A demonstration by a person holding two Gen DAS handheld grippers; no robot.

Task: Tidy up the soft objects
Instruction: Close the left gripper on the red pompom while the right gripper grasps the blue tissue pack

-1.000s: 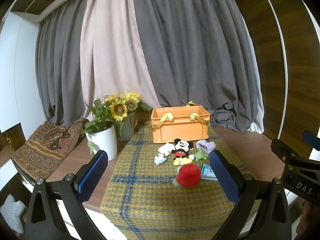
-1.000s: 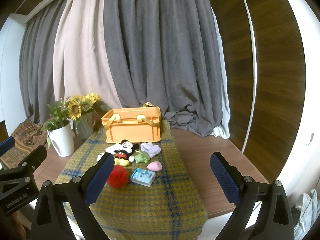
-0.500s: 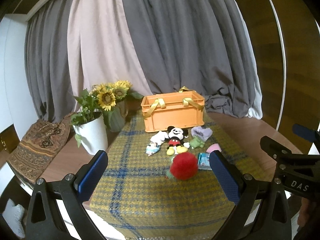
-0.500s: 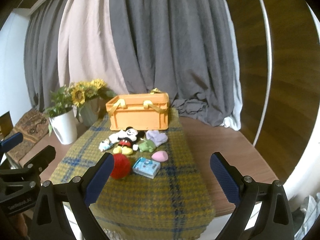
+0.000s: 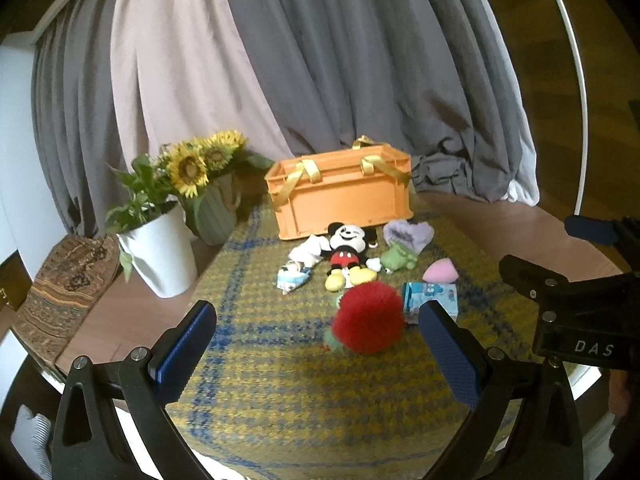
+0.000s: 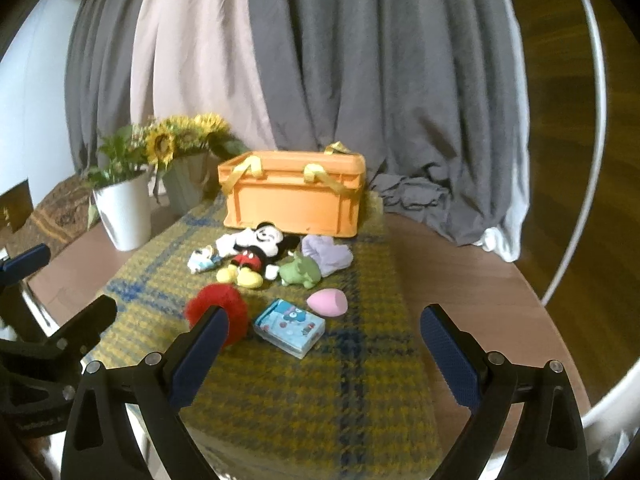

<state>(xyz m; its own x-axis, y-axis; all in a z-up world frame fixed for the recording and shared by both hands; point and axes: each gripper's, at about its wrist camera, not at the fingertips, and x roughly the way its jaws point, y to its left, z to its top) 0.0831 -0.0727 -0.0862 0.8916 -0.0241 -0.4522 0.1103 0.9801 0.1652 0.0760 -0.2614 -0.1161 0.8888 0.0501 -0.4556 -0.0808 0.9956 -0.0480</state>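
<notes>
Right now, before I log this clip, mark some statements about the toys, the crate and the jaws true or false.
1. The red pom-pom lies nearer the cameras than the mouse doll. True.
2. The mouse doll is inside the orange crate. False: it lies on the cloth in front of it.
3. The left gripper holds the pom-pom. False: its jaws are open and empty.
4. The pink egg-shaped sponge lies beside the blue packet. True.
5. The right gripper is shut. False: open.
</notes>
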